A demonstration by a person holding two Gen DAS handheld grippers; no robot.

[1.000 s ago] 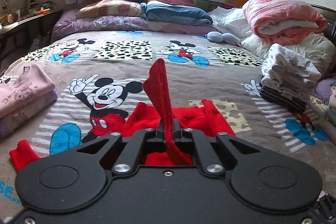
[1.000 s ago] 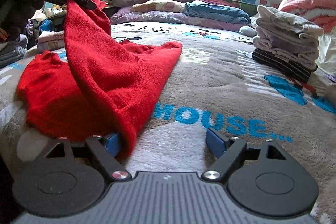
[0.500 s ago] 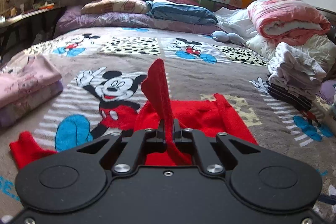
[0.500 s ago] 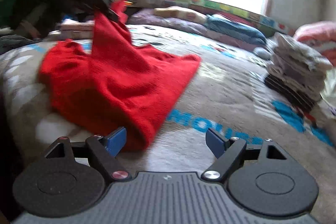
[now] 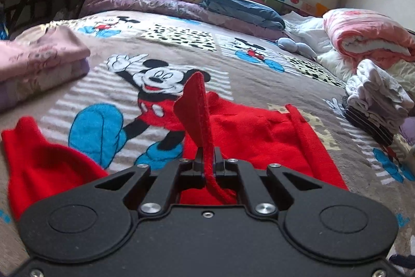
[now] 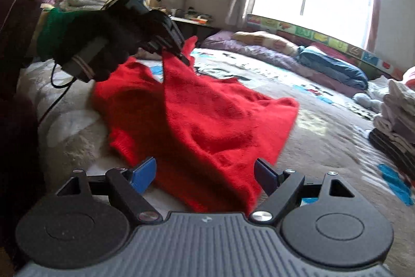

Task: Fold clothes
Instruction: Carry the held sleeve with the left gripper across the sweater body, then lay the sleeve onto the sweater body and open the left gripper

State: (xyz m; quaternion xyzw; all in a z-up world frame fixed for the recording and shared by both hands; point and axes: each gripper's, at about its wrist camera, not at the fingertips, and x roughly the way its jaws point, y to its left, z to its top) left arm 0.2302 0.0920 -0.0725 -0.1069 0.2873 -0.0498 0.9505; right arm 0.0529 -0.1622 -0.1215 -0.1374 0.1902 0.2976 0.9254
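A red knitted garment (image 5: pixel 262 136) lies spread on the Mickey Mouse bedspread (image 5: pixel 160 48). My left gripper (image 5: pixel 207 159) is shut on a raised edge of it, and a flap of red cloth stands up between the fingers. In the right wrist view the same red garment (image 6: pixel 207 121) hangs from that left gripper (image 6: pixel 179 53), held by a black-gloved hand (image 6: pixel 103 43). My right gripper (image 6: pixel 205 174) is open, its blue-padded fingers on either side of the garment's near corner without closing on it.
A folded pink stack (image 5: pixel 39 61) sits at the left of the bed. A pile of folded whites and darks (image 5: pixel 376 103) stands at the right, with a rolled pink quilt (image 5: pixel 371 35) behind. Pillows (image 5: pixel 233 4) line the headboard. A cable (image 6: pixel 54 90) trails from the left hand.
My left gripper has carried the pinched edge left and forward. My right gripper has swung left, so the garment's corner now lies between its open fingers instead of beside the left finger.
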